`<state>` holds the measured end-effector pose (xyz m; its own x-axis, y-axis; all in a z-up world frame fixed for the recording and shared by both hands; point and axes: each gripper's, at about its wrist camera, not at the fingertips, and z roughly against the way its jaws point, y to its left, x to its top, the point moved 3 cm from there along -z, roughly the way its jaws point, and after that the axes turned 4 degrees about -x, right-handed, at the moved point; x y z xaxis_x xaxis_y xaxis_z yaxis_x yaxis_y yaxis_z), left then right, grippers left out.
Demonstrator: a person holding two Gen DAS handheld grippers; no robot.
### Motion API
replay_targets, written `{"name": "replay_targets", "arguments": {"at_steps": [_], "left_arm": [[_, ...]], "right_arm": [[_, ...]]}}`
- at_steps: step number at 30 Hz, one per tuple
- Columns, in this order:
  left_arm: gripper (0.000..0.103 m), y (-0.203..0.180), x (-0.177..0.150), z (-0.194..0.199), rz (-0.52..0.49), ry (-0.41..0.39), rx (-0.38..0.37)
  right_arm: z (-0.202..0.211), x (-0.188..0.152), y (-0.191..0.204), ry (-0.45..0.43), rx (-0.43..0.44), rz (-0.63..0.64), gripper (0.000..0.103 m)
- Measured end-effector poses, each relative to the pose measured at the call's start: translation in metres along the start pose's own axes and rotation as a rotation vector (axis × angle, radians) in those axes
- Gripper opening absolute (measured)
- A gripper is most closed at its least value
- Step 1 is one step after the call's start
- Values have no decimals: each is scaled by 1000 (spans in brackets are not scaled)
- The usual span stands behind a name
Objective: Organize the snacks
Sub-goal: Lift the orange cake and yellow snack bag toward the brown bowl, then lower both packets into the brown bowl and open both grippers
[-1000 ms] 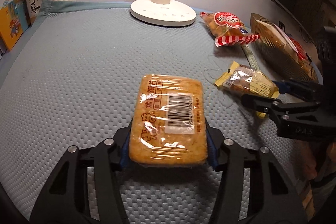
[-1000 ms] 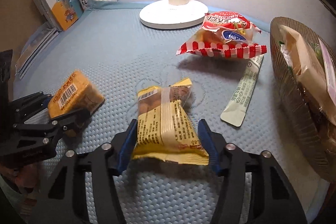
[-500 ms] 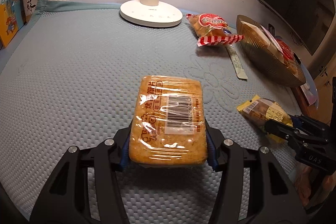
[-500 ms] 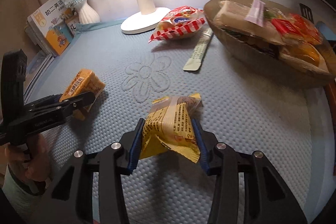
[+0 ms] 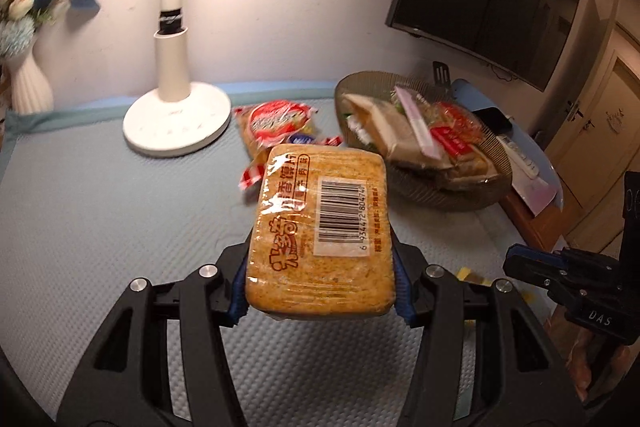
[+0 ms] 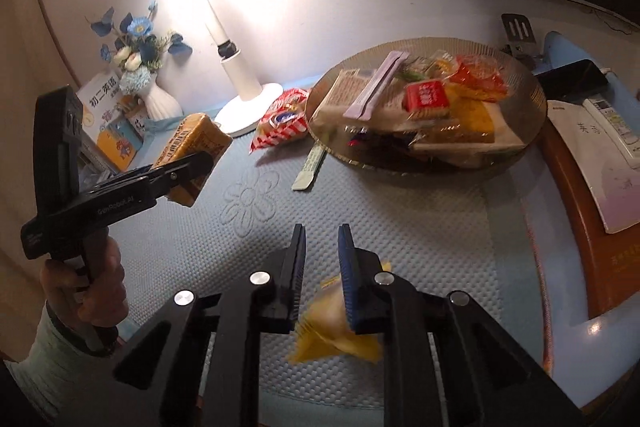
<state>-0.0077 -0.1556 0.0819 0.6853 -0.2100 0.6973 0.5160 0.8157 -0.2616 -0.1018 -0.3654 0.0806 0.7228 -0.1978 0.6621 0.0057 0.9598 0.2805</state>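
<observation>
Beside the snack-filled basket, left tool clamps the toast pack; right tool nearly closed, empty.

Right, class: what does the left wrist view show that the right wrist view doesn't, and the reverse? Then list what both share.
Left wrist only: a door beyond the table. Right wrist only: books, the hand holding the left gripper's handle, and a stick sachet on the mat. Both: the cracker pack clamped in that gripper, lamp, snack bowl, red striped packet, vase.
</observation>
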Motion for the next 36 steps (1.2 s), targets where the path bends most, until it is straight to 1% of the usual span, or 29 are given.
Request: {"name": "replay_targets", "arguments": {"at_steps": [2, 3, 4, 5, 6, 8, 9, 10, 12, 13, 16, 17, 18, 19, 21, 23, 26, 28, 30, 31, 33, 34, 36], "left_arm": [[55, -10, 15, -8, -1, -3, -38], [55, -14, 19, -11, -1, -4, -42], [55, -17, 21, -14, -4, -3, -44], [55, -19, 21, -17, -7, 2, -49], [55, -20, 19, -19, -9, 8, -55], [55, -19, 11, -23, -8, 24, -56], [55, -18, 7, -25, -2, 32, -55], [55, -17, 4, -26, 5, 41, -57], [55, -12, -2, -29, 30, 57, -61], [55, -10, -4, -30, 37, 61, -61], [55, -9, -6, -27, 39, 56, -63], [55, -9, -6, -24, 39, 51, -68], [55, -9, -6, -23, 38, 49, -71], [55, -10, -5, -22, 36, 47, -70], [55, -11, -3, -20, 27, 41, -69], [55, -14, 2, -20, 17, 34, -73], [55, -20, 17, -21, -10, 19, -82], [55, -28, 34, -25, -29, 5, -91], [55, -39, 55, -33, -56, -13, -104], [55, -45, 67, -39, -70, -21, -113], [55, -55, 90, -55, -77, -19, -141], [55, -56, 101, -64, -60, -11, -169], [55, -55, 122, -86, 4, 13, -253]], "right_arm": [[-6, 4, -11, 25, 22, -2, 19], [-9, 3, -18, 40, 6, -13, 23], [-9, 1, -24, 49, -1, -18, 28], [-8, -2, -29, 55, 5, -22, 30], [-7, -6, -34, 62, 13, -28, 35], [-5, -16, -40, 72, 40, -35, 50], [-5, -20, -41, 85, 49, -36, 65], [-6, -25, -39, 108, 54, -28, 70], [-13, -35, -31, 160, 52, 14, 70], [-19, -41, -26, 190, 36, 39, 71], [-34, -57, -11, 254, -25, 119, 71], [-38, -61, -8, 265, -57, 136, 71], [-42, -64, -6, 277, -81, 148, 65], [-45, -66, -4, 290, -91, 158, 41], [-44, -65, 0, 283, -98, 168, 38], [-37, -59, 3, 258, -72, 163, 37], [-16, -36, 3, 185, -5, 130, 37], [-3, -9, -2, 113, -8, 119, 37], [7, 22, -12, 32, -47, 90, 37], [8, 39, -22, 7, -47, 46, 37], [5, 74, -47, -19, 24, -115, 37], [2, 90, -61, -35, 37, -183, 38], [-6, 118, -77, -78, -18, -226, 38]]}}
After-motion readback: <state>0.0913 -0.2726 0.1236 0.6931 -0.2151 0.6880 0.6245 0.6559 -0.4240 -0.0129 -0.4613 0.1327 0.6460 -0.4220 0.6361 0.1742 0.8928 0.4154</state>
